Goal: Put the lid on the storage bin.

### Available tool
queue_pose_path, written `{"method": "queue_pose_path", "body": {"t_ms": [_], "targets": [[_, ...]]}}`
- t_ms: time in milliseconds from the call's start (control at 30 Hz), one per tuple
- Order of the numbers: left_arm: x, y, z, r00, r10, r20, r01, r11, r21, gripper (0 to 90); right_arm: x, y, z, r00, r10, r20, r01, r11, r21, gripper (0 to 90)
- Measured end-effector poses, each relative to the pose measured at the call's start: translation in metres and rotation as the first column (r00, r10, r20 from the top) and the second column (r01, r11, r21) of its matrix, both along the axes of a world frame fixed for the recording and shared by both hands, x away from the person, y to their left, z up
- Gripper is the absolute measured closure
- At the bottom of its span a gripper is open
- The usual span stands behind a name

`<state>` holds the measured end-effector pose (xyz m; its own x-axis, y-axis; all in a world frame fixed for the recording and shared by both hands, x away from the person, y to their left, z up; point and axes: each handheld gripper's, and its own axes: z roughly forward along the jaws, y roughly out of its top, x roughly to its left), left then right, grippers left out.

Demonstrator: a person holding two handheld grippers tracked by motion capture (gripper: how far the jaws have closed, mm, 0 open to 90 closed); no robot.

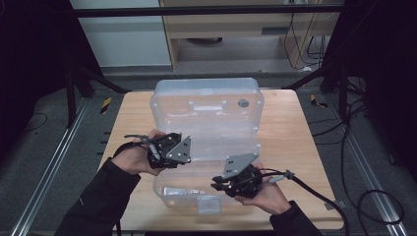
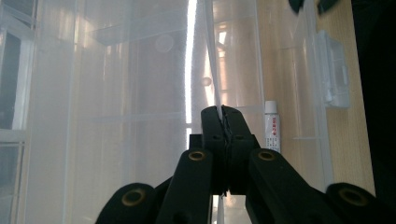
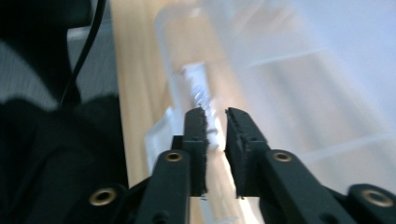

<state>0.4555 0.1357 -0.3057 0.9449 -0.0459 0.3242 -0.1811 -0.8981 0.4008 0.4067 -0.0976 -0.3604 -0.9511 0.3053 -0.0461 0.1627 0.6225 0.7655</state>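
At 9 o'clock of the clear box [image 1: 206,123], the left gripper [image 1: 186,150] pinches its raised lid edge to prop it; the right gripper [image 1: 216,186], at 5 o'clock, stands narrowly parted, empty.

Clear plastic box [image 1: 206,105], black grippers

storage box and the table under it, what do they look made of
Storage box: looks like clear, slightly frosted plastic; the tabletop and a small tube show through its walls. Table: seems to be light wood or wood-look laminate, matte, with faint grain; which one is unclear.
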Motion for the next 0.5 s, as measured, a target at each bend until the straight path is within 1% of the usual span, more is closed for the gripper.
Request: {"method": "queue_pose_path", "body": {"t_ms": [33,67,100,133,167,200,233,267,300,333,367,400,467,500], "targets": [[0.0,0.0,0.0,1.0,-0.002,0.002,0.002,1.0,0.004,89.2,0.002,-0.006,0.004,0.9998,-0.016,-0.01,0.016,0.999,0.047,85.0],[0.0,0.0,0.0,1.0,0.0,-0.003,0.0,1.0,0.0,89.2,0.003,-0.014,0.007,0.9991,-0.042,-0.007,0.043,0.996,0.076,87.3],[0.0,0.0,0.0,1.0,0.001,-0.007,-0.001,1.0,-0.001,89.2,0.005,-0.027,0.012,0.996,-0.089,-0.007,0.089,0.987,0.134,90.0],[0.0,0.0,0.0,1.0,0.001,-0.007,-0.001,1.0,-0.001,89.2,0.005,-0.027,0.012,0.996,-0.089,-0.007,0.089,0.987,0.134,90.0],[0.0,-0.001,0.0,1.0,-0.002,-0.007,0.002,1.0,0.004,89.2,0.007,-0.041,0.018,0.992,-0.126,-0.008,0.126,0.975,0.185,90.0],[0.0,-0.001,0.0,1.0,-0.002,-0.007,0.002,1.0,0.004,89.2,0.007,-0.041,0.018,0.992,-0.126,-0.008,0.126,0.975,0.185,90.0],[0.0,-0.001,0.0,1.0,-0.002,-0.009,0.002,1.0,0.004,89.2,0.009,-0.052,0.023,0.987,-0.16,-0.011,0.158,0.958,0.237,90.0],[-0.001,-0.001,0.0,0.9999,-0.002,-0.011,0.002,1.0,0.005,89.2,0.011,-0.057,0.024,0.9852,-0.171,-0.013,0.169,0.952,0.255,90.0],[-0.001,-0.001,0.0,0.9999,-0.002,-0.011,0.002,1.0,0.005,89.2,0.011,-0.057,0.024,0.9852,-0.171,-0.013,0.169,0.952,0.255,90.0],[-0.001,-0.001,-0.001,0.9999,-0.002,-0.01,0.002,1.0,0.005,89.2,0.012,-0.063,0.027,0.9805,-0.196,-0.011,0.191,0.941,0.279,90.0],[-0.001,-0.001,-0.001,0.9999,-0.002,-0.012,0.002,1.0,0.004,89.2,0.015,-0.069,0.029,0.974,-0.226,-0.01,0.219,0.929,0.299,90.0],[-0.001,-0.001,-0.001,0.9999,-0.002,-0.014,0.002,1.0,0.003,89.2,0.017,-0.075,0.031,0.9646,-0.264,-0.004,0.25,0.91,0.329,90.0],[-0.002,-0.001,-0.001,0.9999,-0.002,-0.017,0.002,1.0,0.002,89.2,0.022,-0.082,0.033,0.9553,-0.295,-0.013,0.28,0.89,0.361,90.0],[-0.002,-0.001,-0.002,0.9999,-0.002,-0.017,0.002,1.0,0.002,89.2,0.026,-0.087,0.034,0.9448,-0.327,-0.015,0.308,0.872,0.379,90.0]]}}
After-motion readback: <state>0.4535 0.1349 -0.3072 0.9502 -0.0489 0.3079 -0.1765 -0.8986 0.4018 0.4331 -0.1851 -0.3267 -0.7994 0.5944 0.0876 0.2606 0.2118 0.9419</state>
